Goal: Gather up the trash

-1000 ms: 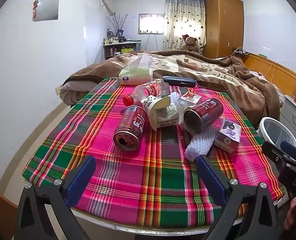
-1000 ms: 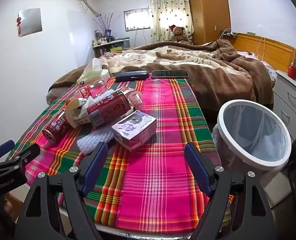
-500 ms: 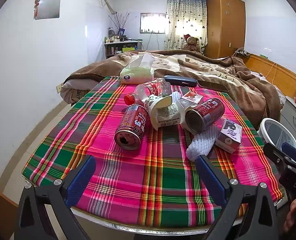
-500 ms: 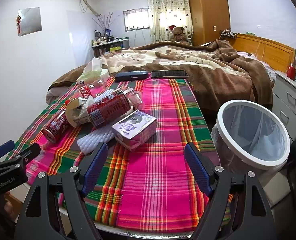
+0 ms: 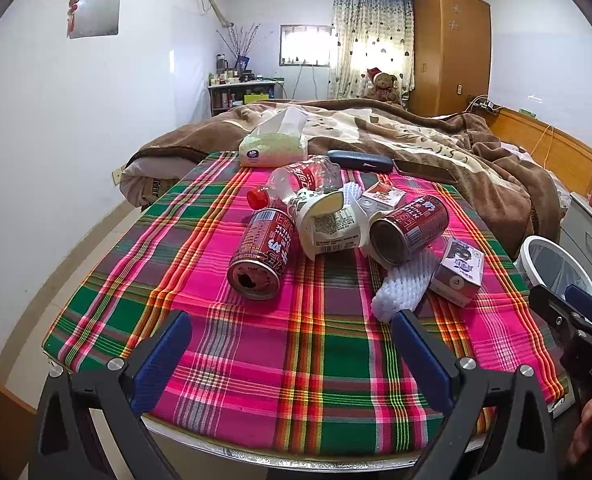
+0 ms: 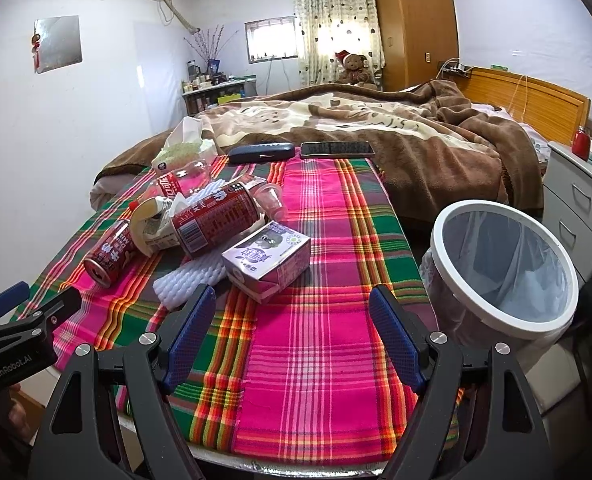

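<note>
Trash lies in a heap on the plaid-covered table: a red can on its side, a second red can, a crumpled white cup, a clear bottle with a red cap, a white foam net and a purple carton. The carton and foam net also show in the right wrist view. My left gripper is open and empty over the near table edge. My right gripper is open and empty, short of the carton. A white-rimmed bin stands right of the table.
A tissue pack, a dark case and a phone lie at the table's far end. A bed with a brown blanket lies beyond. A drawer unit stands at the right, past the bin.
Both views have shifted slightly; the grippers have drifted a little. Nothing on the table has moved, and both grippers stay open.
</note>
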Demonstrator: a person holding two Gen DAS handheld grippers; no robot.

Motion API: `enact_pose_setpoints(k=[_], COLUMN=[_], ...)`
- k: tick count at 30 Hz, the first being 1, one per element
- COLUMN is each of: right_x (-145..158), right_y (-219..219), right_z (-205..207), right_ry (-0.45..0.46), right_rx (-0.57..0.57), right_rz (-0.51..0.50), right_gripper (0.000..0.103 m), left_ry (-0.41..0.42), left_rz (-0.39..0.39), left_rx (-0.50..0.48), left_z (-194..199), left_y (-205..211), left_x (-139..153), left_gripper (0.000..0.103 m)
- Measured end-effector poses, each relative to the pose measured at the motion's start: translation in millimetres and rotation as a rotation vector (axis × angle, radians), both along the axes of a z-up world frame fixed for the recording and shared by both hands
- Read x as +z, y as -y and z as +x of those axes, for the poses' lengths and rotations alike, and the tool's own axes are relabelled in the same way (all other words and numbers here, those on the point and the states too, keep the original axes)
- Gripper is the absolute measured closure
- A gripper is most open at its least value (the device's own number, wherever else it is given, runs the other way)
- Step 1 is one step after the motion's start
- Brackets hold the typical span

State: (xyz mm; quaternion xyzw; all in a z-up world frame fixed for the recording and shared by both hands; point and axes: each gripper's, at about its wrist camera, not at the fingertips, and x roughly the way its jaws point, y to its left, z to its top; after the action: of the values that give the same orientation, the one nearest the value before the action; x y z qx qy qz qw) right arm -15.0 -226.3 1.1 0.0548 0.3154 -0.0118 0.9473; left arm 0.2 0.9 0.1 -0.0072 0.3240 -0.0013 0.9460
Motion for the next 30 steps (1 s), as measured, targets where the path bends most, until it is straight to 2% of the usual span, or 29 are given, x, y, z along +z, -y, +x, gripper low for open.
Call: enact_pose_setpoints(k=[30], right_x=[1.6], right_y=[2.2], right_z=[-0.1], right_ry=[-0.004], right_rx=[-0.006], right_rz=[0.001], right_gripper=[0.022], left_ry=[0.004], left_rz=[0.0], left_rx=[-0.009], left_z=[1.4], left_y=[3.6], left_x=[1.3], left_gripper=[0.001])
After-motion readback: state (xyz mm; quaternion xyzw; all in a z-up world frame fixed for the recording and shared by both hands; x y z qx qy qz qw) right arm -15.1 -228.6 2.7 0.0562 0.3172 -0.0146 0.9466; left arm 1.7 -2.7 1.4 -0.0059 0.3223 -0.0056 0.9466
